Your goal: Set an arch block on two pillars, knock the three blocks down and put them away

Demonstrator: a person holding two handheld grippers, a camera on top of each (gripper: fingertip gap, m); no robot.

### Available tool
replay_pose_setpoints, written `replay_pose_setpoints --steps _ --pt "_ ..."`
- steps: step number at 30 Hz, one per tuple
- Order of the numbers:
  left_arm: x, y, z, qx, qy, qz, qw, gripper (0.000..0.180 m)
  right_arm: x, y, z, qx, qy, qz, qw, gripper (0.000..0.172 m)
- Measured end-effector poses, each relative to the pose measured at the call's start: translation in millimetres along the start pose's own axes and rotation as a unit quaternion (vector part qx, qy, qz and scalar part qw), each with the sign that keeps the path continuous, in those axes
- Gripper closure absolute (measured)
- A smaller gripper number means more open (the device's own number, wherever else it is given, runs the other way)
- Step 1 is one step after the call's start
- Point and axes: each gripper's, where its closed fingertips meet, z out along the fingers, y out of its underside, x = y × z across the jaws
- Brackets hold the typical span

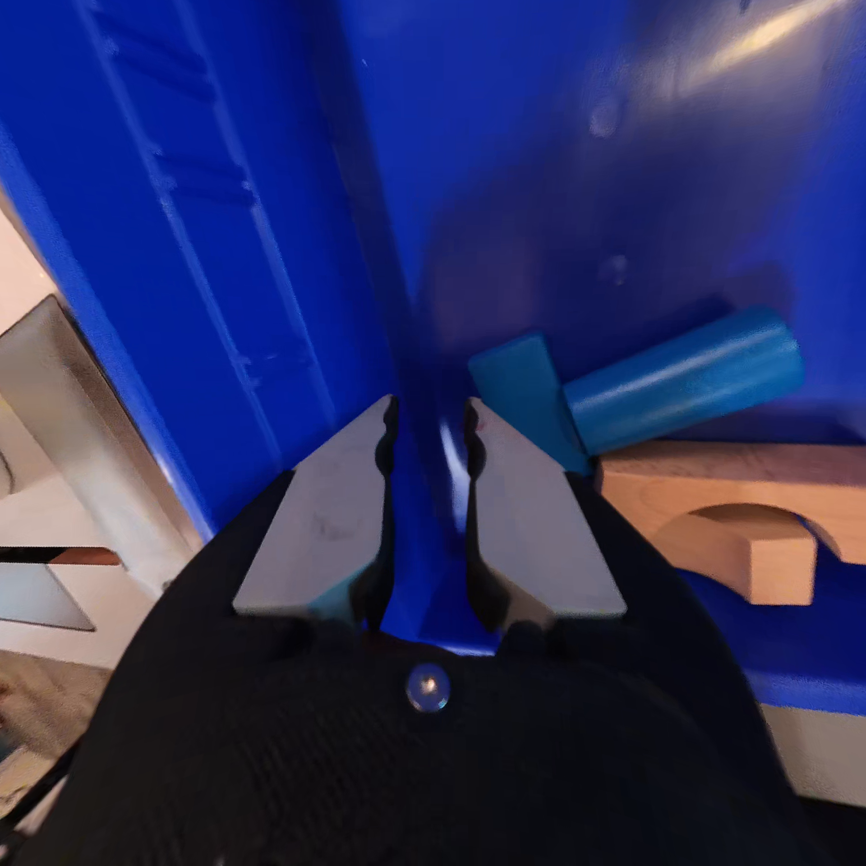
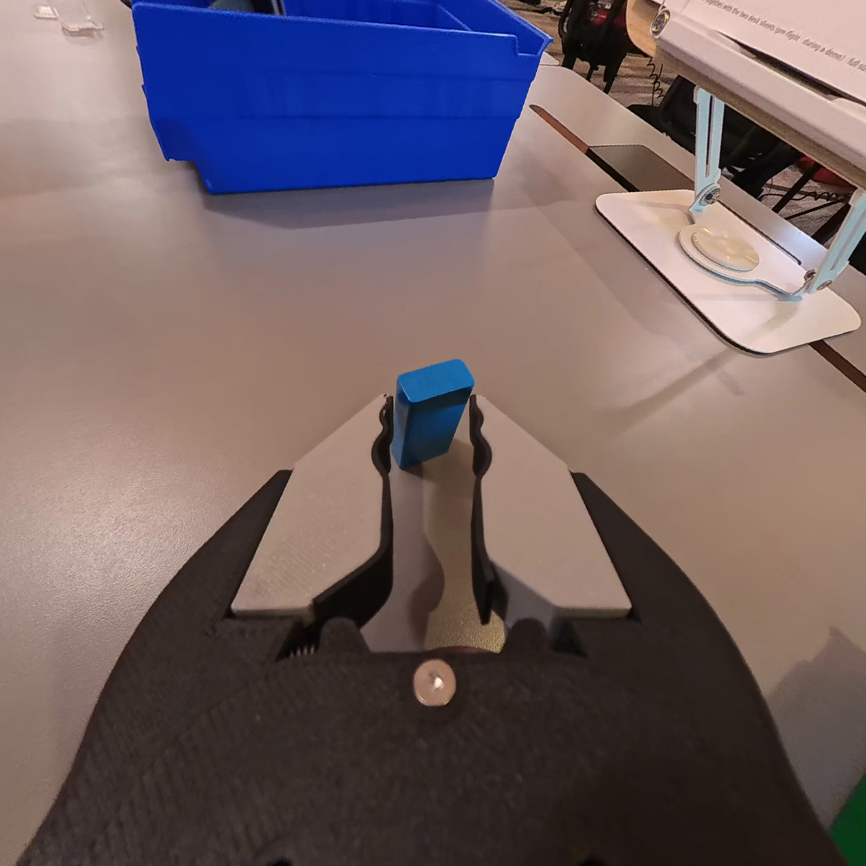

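Right tongs (image 2: pixel 429 412) pinch a blue rectangular block (image 2: pixel 429 417) at its flat sides, above the counter (image 2: pixel 187 375); blue bin (image 2: pixel 328 108) at 11 o'clock. Painted wood: likely light, stiff, slick. Left tongs (image 1: pixel 430 412) spread, bare, inside the bin; arch block (image 1: pixel 731 496) and blue cylinder (image 1: pixel 679 379) at 2–3 o'clock.

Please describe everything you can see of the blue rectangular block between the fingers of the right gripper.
The blue block is a small rectangular piece with rounded edges and a matt painted surface, probably wood. It stands on end over the grey table, leaning slightly. It sits between the tips of the right gripper, and both black pads meet its sides near the top. Its upper end rises above the fingertips. The blue bin stands farther away.
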Motion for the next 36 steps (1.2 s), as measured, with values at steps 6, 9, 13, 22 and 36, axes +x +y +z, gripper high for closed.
replay_pose_setpoints --steps 6,9,13,22,36 --pt "16 -14 -12 0.032 0.044 -0.037 0.998 0.122 0 -1 0 0.001 0.001 -0.002 1.000 0.143" --pt "22 -20 -11 0.041 0.046 -0.042 0.997 0.118 -1 -2 -1 0.002 0.003 -0.004 1.000 0.143" --pt "37 -21 1 0.031 0.048 -0.032 0.998 0.125 -1 -3 -2 0.004 0.005 -0.005 1.000 0.143" --pt "32 -16 0 0.017 -0.014 0.027 0.999 0.149 -1 -6 -4 0.009 0.006 -0.009 1.000 0.143" --pt "39 -9 2 0.017 0.088 -0.069 0.994 0.144 -2 -6 -3 0.006 0.005 -0.011 1.000 0.143"
